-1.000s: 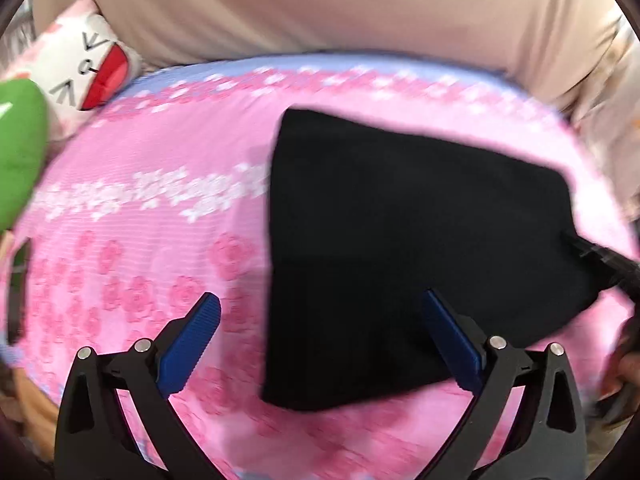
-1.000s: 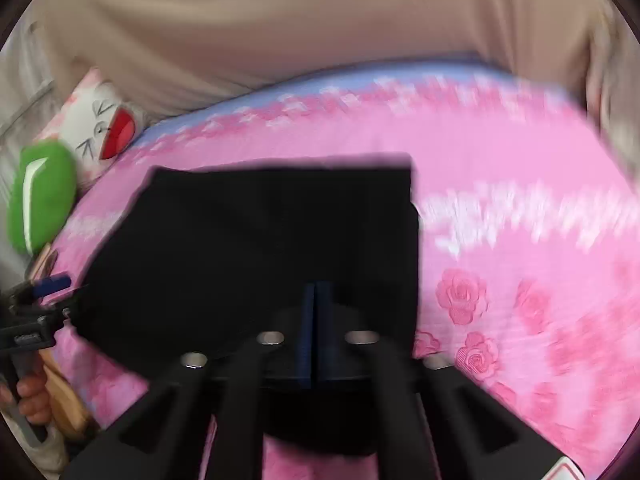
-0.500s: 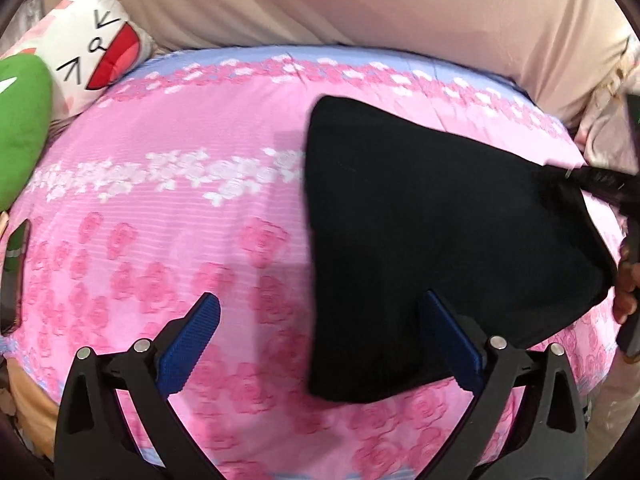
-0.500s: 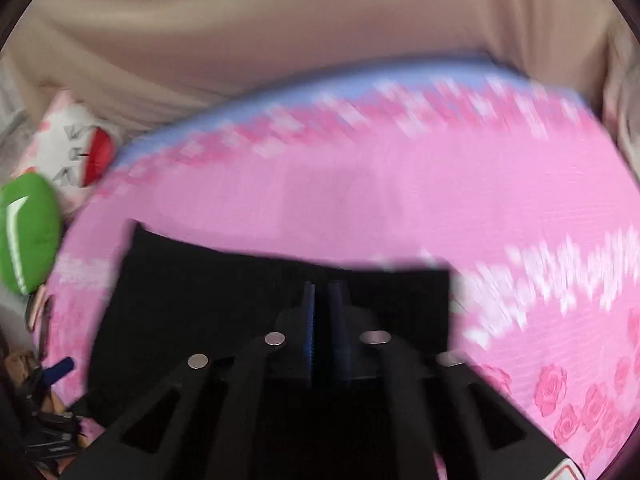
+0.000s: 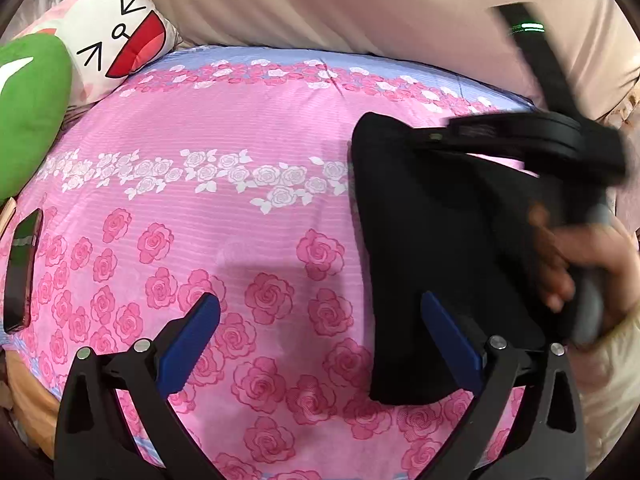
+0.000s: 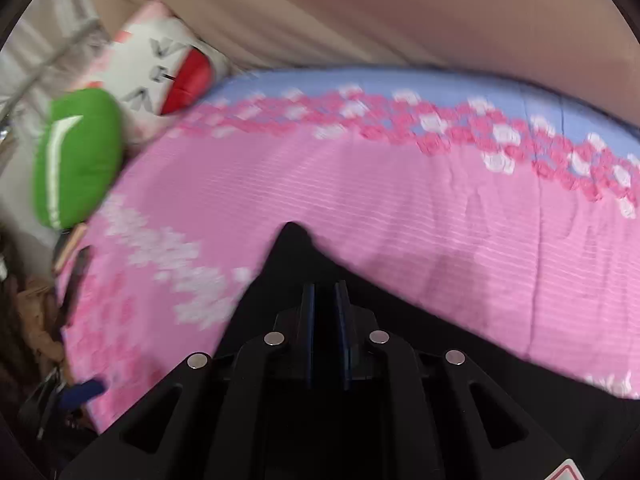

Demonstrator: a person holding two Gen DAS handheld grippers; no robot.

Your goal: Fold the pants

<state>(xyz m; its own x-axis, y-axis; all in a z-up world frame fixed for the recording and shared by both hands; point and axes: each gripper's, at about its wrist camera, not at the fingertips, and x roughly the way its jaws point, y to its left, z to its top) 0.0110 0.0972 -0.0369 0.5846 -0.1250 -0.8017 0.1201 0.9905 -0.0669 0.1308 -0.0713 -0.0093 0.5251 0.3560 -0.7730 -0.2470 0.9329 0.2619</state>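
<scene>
The black pants (image 5: pixel 436 240) lie folded at the right side of the pink floral bedsheet (image 5: pixel 240 208). My left gripper (image 5: pixel 320 344) is open and empty, hovering above the sheet with its right finger over the pants' near left edge. My right gripper (image 6: pixel 325 320) is shut on the pants (image 6: pixel 292 256), pinching black cloth that rises to a point in front of it. In the left wrist view the right gripper (image 5: pixel 536 140) and the hand holding it hang over the pants' far right side, blurred.
A white cartoon-face pillow (image 5: pixel 116 40) and a green cushion (image 5: pixel 28 108) sit at the far left. A dark phone (image 5: pixel 22 268) lies at the left edge of the bed. A beige wall or headboard (image 5: pixel 340 4) stands behind it.
The right gripper has lifted its held part of the pants and carried it across over the rest. The left gripper has drifted left, so the pants now sit further right in its view.
</scene>
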